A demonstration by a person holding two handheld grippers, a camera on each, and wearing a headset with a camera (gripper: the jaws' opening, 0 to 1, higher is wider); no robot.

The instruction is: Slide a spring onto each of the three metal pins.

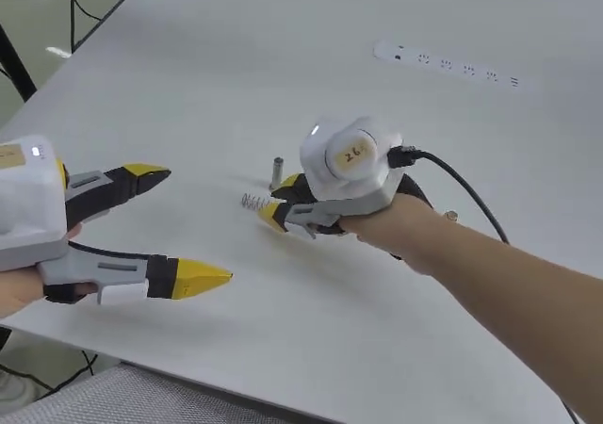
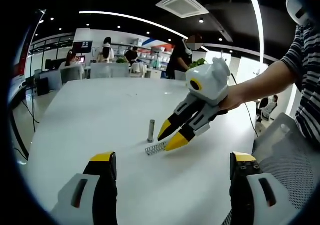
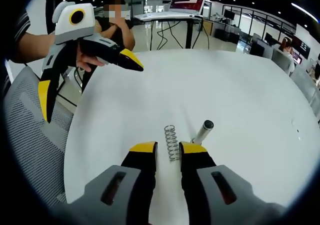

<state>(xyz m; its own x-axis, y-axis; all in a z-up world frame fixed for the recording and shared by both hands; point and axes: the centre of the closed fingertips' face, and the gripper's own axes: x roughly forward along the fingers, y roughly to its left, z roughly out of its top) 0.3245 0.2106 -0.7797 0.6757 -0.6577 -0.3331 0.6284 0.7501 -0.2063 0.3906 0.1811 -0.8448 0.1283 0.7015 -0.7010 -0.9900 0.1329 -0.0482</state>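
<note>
**While spring is lying flat, you're setting up the pick**

R gripper is straddling its near end, jaws a little apart, not pinching. It's lying just beside the upright pin. Next you're prob. needing a gentle close, then lining coil over pin top. L gripper is hovering wide open, well apart. White table is bearing a power strip. Open office w/ people is showing behind.

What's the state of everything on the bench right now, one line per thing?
metal pin, upright, bare
spring, lying flat on the table, not on the metal pin
right tongs, narrowly open, tips either side of the spring
left tongs, wide open, empty, off the table
</note>
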